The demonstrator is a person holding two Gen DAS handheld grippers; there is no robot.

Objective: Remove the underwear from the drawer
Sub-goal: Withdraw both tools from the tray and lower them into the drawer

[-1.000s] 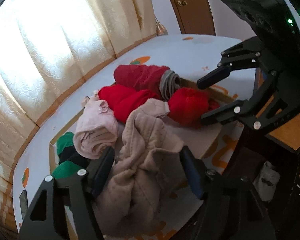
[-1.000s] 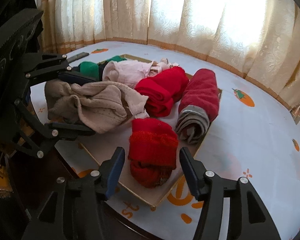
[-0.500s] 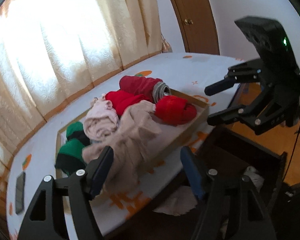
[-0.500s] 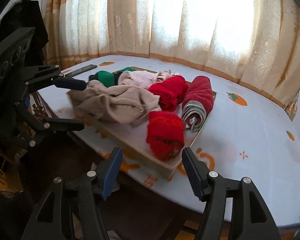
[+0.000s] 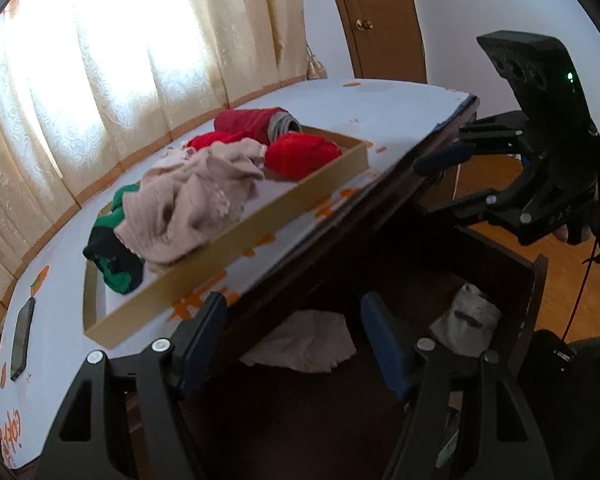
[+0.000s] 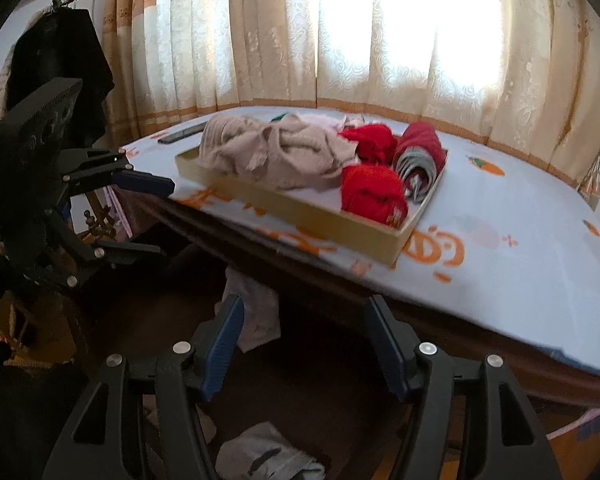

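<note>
A dark wooden drawer (image 5: 536,280) stands open below the table edge. In it lie a pale pink garment (image 5: 304,344), which also shows in the right wrist view (image 6: 256,312), and a white-grey piece (image 5: 466,316), which also shows in the right wrist view (image 6: 268,456). My left gripper (image 5: 296,340) is open and empty, just above the pink garment. My right gripper (image 6: 304,344) is open and empty over the drawer; it also shows in the left wrist view (image 5: 440,184).
A shallow cardboard tray (image 5: 236,240) on the blue-white tabletop (image 6: 520,240) holds a beige garment (image 5: 196,200), red rolls (image 6: 372,192), a dark red roll (image 6: 420,152) and green pieces (image 5: 116,252). A phone (image 5: 22,336) lies at the table's left. Curtains hang behind.
Both grippers have pulled back from the tray and dropped below the table edge toward the open drawer. The beige garment that sat between the left fingers now lies in the tray.
</note>
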